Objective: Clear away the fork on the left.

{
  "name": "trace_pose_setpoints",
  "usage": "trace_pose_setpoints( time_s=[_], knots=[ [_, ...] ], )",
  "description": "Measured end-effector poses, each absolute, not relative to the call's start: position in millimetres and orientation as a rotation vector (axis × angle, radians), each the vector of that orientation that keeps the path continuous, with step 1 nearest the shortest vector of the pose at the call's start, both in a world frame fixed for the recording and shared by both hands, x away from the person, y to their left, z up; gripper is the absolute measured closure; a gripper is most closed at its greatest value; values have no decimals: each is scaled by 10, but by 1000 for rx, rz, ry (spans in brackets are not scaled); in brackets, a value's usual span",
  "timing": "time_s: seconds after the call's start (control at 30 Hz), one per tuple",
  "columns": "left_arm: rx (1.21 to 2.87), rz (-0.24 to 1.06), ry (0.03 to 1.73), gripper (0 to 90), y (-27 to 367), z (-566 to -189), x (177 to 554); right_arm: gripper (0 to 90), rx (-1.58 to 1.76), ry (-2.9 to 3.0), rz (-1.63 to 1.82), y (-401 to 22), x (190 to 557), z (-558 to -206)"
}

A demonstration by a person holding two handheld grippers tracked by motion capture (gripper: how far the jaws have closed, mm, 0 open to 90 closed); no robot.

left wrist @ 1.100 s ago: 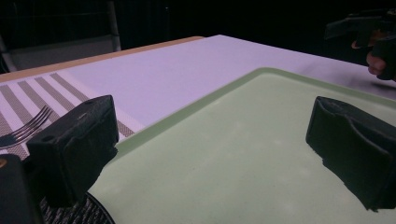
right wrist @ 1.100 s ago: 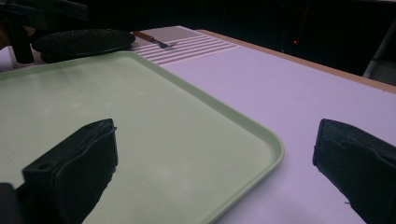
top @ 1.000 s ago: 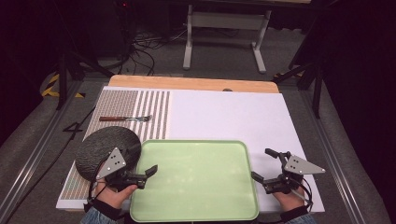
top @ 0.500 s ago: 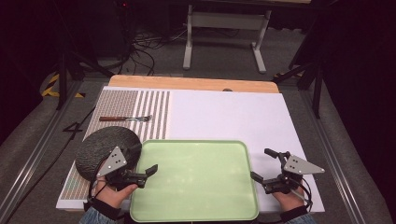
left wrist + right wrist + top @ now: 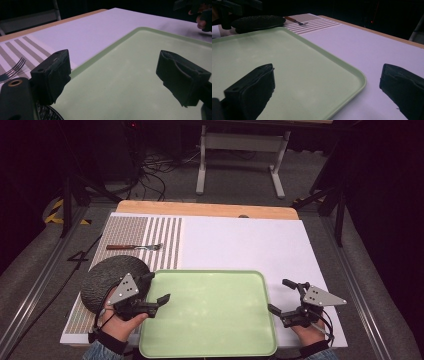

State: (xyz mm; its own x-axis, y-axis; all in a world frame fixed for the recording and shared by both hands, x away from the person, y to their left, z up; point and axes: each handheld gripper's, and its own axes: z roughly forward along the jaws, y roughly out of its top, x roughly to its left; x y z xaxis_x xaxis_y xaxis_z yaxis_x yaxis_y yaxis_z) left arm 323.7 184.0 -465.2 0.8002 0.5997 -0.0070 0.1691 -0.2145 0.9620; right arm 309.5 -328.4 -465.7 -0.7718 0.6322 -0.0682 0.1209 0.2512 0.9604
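Observation:
A pale green tray (image 5: 210, 340) lies empty at the near middle of the table. My left gripper (image 5: 156, 288) hovers at the tray's far left corner, open, with one fingertip by the rim and the other over the tray. Its jaws have just been closing a little with nothing pressed between them. In the left gripper view (image 5: 117, 75) the tray's rim (image 5: 107, 51) runs between the jaws. My right gripper (image 5: 279, 296) is open at the tray's right edge. In the right gripper view (image 5: 328, 90) the rim (image 5: 359, 75) lies between its jaws.
A dark round plate (image 5: 105, 280) sits left of the tray, partly under my left hand. A fork (image 5: 135, 247) lies on the striped part of the mat (image 5: 150, 235) beyond it. White mat (image 5: 240, 245) covers the far table, and a wooden edge (image 5: 200, 209) runs along the back.
The left gripper's jaws stand slightly narrower than before and the hand has shifted a little. The right gripper, tray, plate and fork have stayed put.

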Motion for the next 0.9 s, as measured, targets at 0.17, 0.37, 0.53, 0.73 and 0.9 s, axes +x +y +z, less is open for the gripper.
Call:
trace_pose_setpoints(
  time_s=[0.17,0.37,0.53,0.73,0.9],
  knots=[
    [1805,464,584,167,1862,-4595,3286,4,687,2081,1541,-3288,3098,-4656],
    [1827,442,563,198,1882,-4530,3371,4,692,2077,1539,-3290,3102,-4655],
    [1857,426,561,208,1905,-4487,3453,4,693,2077,1542,-3294,3106,-4656],
    [1885,417,563,201,1932,-4398,3551,4,696,2078,1547,-3299,3107,-4654],
    [1942,406,551,192,1945,-4312,3655,4,697,2077,1550,-3304,3111,-4654]
  ],
)
